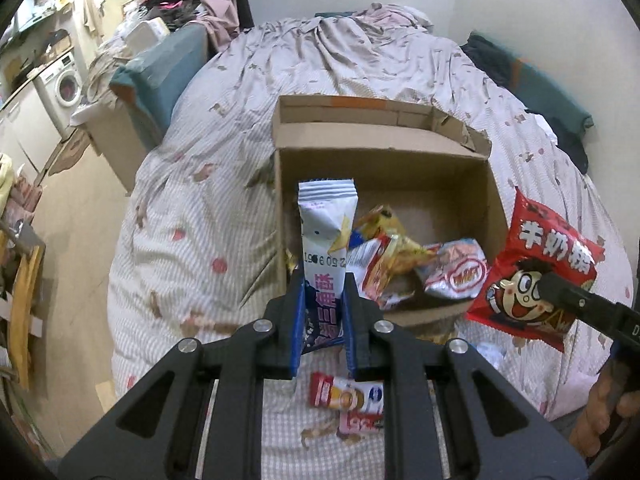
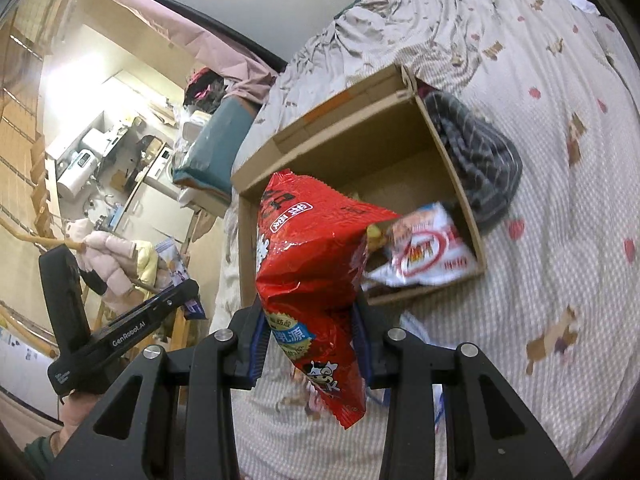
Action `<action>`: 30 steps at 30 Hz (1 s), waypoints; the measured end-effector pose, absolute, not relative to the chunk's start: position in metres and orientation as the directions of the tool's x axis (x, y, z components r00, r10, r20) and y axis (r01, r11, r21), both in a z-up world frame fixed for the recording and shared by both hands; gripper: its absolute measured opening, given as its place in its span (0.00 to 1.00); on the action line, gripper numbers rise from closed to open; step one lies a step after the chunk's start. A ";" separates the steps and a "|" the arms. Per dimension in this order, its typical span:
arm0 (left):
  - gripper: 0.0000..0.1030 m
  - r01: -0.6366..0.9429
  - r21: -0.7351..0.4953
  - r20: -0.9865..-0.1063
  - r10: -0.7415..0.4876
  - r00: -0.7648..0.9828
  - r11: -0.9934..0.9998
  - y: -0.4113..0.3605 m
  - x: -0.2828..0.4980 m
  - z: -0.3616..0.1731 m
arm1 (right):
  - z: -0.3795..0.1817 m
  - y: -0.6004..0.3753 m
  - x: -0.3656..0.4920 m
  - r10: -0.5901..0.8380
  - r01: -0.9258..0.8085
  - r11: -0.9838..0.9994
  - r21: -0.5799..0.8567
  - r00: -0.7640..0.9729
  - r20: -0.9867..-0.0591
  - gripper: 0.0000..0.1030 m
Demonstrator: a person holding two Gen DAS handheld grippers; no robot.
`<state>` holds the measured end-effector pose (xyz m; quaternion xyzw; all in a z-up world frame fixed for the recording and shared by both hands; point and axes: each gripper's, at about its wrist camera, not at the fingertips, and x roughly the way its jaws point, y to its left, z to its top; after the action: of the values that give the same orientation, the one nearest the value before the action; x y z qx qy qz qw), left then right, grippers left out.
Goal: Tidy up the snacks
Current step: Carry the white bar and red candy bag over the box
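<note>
A: Left first?
B: My left gripper (image 1: 323, 296), jaws clamped on the tall white-and-blue foil snack packet (image 1: 326, 236), holds it upright above the open brown cardboard box (image 1: 384, 148) on the bed.
A: Right?
B: My right gripper (image 2: 310, 336), jaws pinching the crinkly red milk-candy bag (image 2: 308, 264), holds it beside the box, probably dropping next.

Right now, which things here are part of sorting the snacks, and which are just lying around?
Part of the job:
- white and blue packet in the left gripper
- red bag in the right gripper
- cardboard box
- snacks in the box
- loose packets on the bed

Lying about:
- striped grey garment
- washing machine
</note>
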<state>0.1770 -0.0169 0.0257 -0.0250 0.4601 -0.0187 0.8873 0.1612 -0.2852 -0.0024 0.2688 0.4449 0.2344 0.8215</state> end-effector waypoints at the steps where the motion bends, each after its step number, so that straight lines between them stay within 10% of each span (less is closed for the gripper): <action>1: 0.13 0.013 -0.062 -0.816 -0.058 0.576 0.998 -0.019 0.181 0.026 | -0.002 -0.286 0.166 0.621 -0.144 0.747 0.648 0.498 -0.605 0.37; 30: 0.14 0.049 -0.087 -0.795 -0.099 0.598 0.995 -0.040 0.241 -0.012 | -0.039 -0.279 0.246 0.554 -0.102 0.804 0.586 0.486 -0.676 0.37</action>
<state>0.2412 -0.0395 -0.0124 -0.0279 0.4464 -0.0415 0.8934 0.2465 -0.2794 -0.0389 0.2422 0.4666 0.1985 0.8272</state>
